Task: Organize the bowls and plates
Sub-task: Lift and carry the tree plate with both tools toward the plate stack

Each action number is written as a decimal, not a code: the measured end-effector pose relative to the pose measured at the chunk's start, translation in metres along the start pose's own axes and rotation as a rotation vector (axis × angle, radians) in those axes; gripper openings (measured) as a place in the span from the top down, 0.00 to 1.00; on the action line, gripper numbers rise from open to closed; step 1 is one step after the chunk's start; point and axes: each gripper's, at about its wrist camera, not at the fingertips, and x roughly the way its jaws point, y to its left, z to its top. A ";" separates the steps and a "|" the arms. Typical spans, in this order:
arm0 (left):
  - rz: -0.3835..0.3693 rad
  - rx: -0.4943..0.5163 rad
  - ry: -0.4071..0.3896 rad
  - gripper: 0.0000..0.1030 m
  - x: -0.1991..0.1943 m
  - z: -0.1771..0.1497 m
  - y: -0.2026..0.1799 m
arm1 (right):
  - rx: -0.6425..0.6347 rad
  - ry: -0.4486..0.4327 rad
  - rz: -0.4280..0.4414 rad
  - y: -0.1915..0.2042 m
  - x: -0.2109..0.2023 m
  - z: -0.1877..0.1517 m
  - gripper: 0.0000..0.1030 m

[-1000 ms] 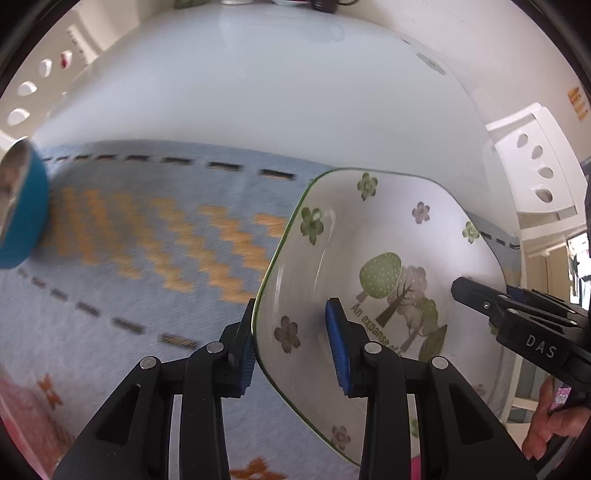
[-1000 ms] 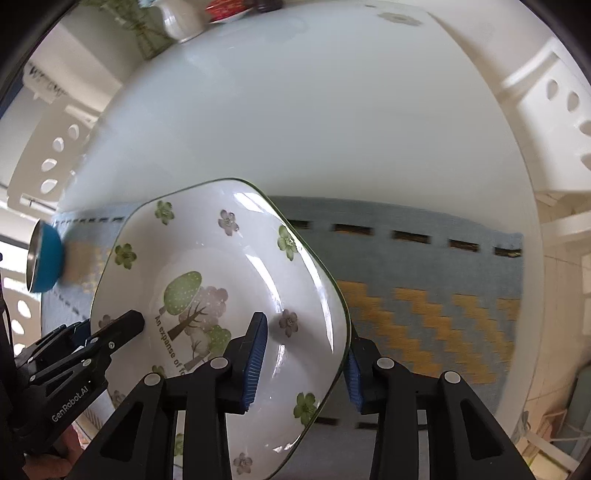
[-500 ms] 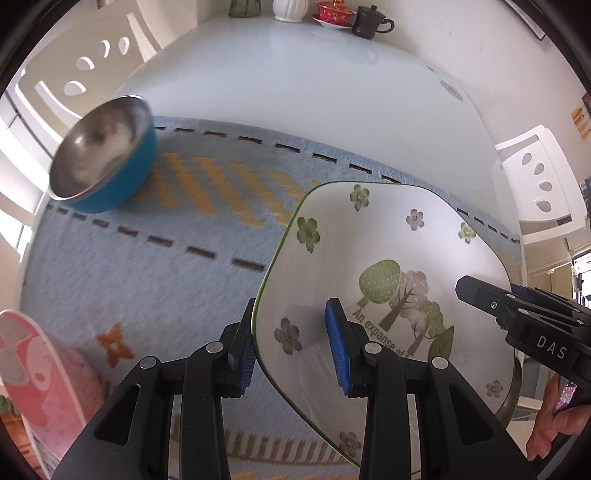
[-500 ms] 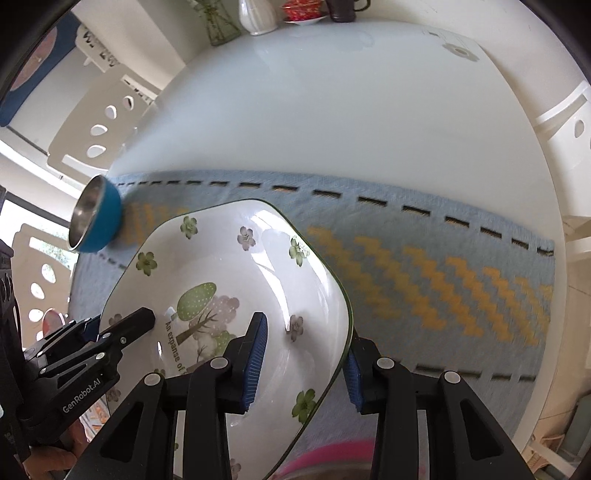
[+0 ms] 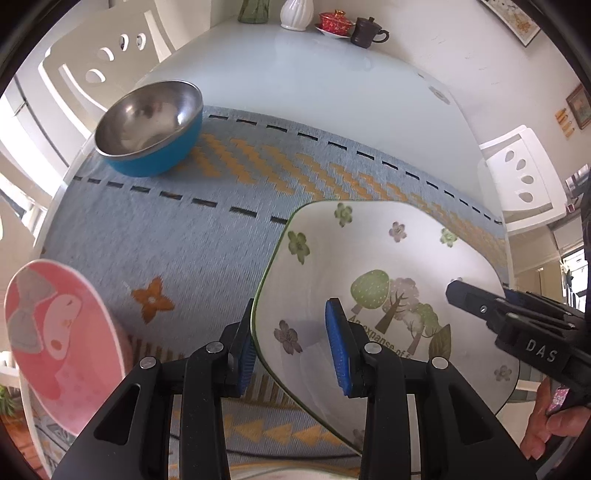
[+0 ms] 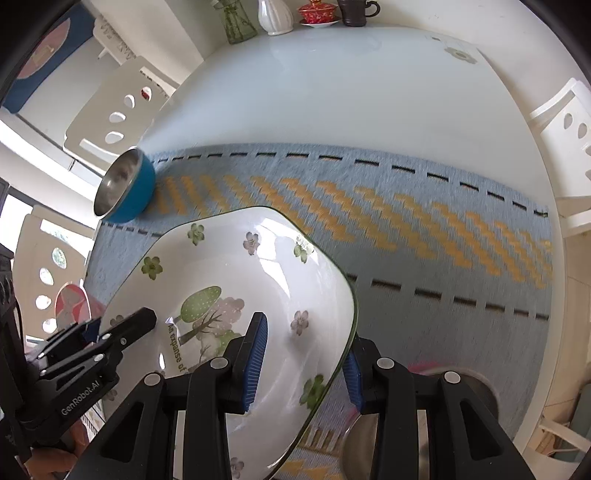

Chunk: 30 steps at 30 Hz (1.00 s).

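Note:
A white square dish (image 5: 388, 266) with green and purple flowers and a tree print hangs above the mat, held from both sides. My left gripper (image 5: 291, 332) is shut on its left rim, one blue pad inside the dish and one under it. On the opposite rim my right gripper (image 6: 304, 347) is shut the same way; one of its fingers (image 5: 476, 304) shows in the left wrist view. The dish (image 6: 229, 273) fills the lower left of the right wrist view, where the left gripper (image 6: 136, 325) reaches in.
A blue bowl (image 5: 147, 125) with a steel inside sits at the mat's far left. A pink cartoon plate (image 5: 55, 339) lies near left. The blue mat (image 6: 443, 295) has orange zigzags. A steel bowl (image 6: 476, 391) is under the right gripper. Vase, red cup (image 5: 334, 20) and mug stand far back.
Both grippers pulled back and up with the dish still held. The blue bowl slid from the left edge further into view, and the pink plate and the far crockery appeared.

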 end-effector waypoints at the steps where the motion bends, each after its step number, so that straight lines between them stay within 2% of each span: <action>1: -0.003 0.005 -0.001 0.70 -0.003 -0.002 0.001 | 0.003 -0.002 0.003 0.003 -0.001 -0.004 0.64; 9: -0.024 0.057 -0.008 0.70 -0.016 -0.017 0.002 | 0.040 0.002 0.000 0.017 -0.004 -0.039 0.64; 19: -0.052 0.071 0.039 0.70 -0.006 -0.048 0.013 | 0.099 0.013 0.013 0.021 0.004 -0.077 0.64; 24: -0.044 0.069 0.068 0.70 0.006 -0.055 0.019 | 0.112 0.013 0.022 0.022 0.016 -0.085 0.64; 30: -0.004 0.067 0.085 0.70 0.021 -0.053 0.019 | 0.133 -0.001 0.031 0.020 0.028 -0.079 0.64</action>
